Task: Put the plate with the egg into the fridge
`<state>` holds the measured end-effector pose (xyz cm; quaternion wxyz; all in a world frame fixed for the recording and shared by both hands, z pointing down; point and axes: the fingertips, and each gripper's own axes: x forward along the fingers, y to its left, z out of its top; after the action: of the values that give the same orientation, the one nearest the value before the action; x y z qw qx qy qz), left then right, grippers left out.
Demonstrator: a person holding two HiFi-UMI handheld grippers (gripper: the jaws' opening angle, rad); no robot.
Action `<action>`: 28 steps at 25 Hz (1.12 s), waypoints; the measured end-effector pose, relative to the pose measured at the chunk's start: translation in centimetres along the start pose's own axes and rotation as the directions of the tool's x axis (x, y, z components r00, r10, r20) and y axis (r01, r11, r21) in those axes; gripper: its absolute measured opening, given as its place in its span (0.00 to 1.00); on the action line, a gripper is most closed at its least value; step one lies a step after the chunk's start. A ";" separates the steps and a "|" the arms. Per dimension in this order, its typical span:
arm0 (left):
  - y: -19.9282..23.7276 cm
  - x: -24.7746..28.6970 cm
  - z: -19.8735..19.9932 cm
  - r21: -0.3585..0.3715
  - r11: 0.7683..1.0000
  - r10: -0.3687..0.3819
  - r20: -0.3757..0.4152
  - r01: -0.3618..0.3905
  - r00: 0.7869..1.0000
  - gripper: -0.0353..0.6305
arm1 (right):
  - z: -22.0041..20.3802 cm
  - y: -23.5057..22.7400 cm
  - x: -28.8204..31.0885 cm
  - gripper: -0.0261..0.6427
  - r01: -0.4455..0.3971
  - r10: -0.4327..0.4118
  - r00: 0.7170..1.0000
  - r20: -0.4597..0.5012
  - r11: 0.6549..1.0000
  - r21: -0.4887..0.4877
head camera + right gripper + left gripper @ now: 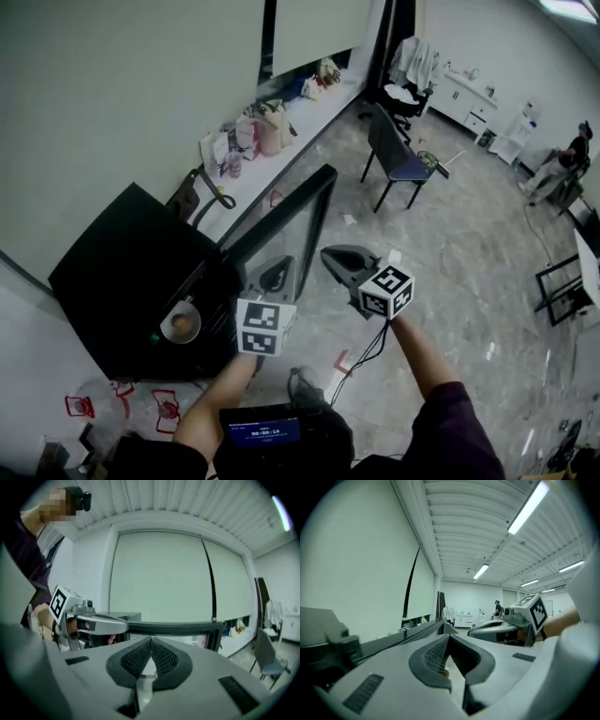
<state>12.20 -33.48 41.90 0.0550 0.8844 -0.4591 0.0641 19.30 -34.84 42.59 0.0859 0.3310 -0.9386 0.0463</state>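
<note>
1 plate bearing 1 egg is shown flat in the open fridge; jaws of left gripper and right gripper are pressed together, empty.

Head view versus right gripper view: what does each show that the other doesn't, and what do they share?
Head view only: the plate with the egg, sitting at the front of the open fridge. Right gripper view only: the right gripper with its jaws pressed together and nothing between them, and the person's head camera. Both: the left gripper, the fridge door and the blue chair.
</note>
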 end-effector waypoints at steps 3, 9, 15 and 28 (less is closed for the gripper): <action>-1.2 4.5 2.7 -0.015 0.999 0.042 0.018 -0.042 0.999 0.06 | 2.4 -4.9 0.1 0.05 -0.070 0.060 0.996 -0.060 0.980 -0.186; -1.4 8.7 5.1 -0.031 0.988 0.154 0.022 -0.153 0.988 0.06 | 3.3 -12.8 2.6 0.35 -0.352 0.162 0.894 -0.417 0.829 -0.434; 0.8 8.0 4.1 -0.031 0.965 0.260 -0.016 -0.261 0.965 0.06 | 2.6 -15.0 6.9 0.41 -0.622 0.141 0.721 -0.678 0.562 -0.545; 4.4 5.3 2.5 -0.063 0.919 0.388 -0.029 -0.389 0.921 0.06 | -2.0 -15.5 11.4 0.40 -0.787 0.054 0.544 -0.837 0.379 -0.487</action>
<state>11.73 -40.64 40.44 0.0745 0.7730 -0.6266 0.0654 20.56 -53.57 47.20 0.5677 -0.0829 -0.7754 -0.2638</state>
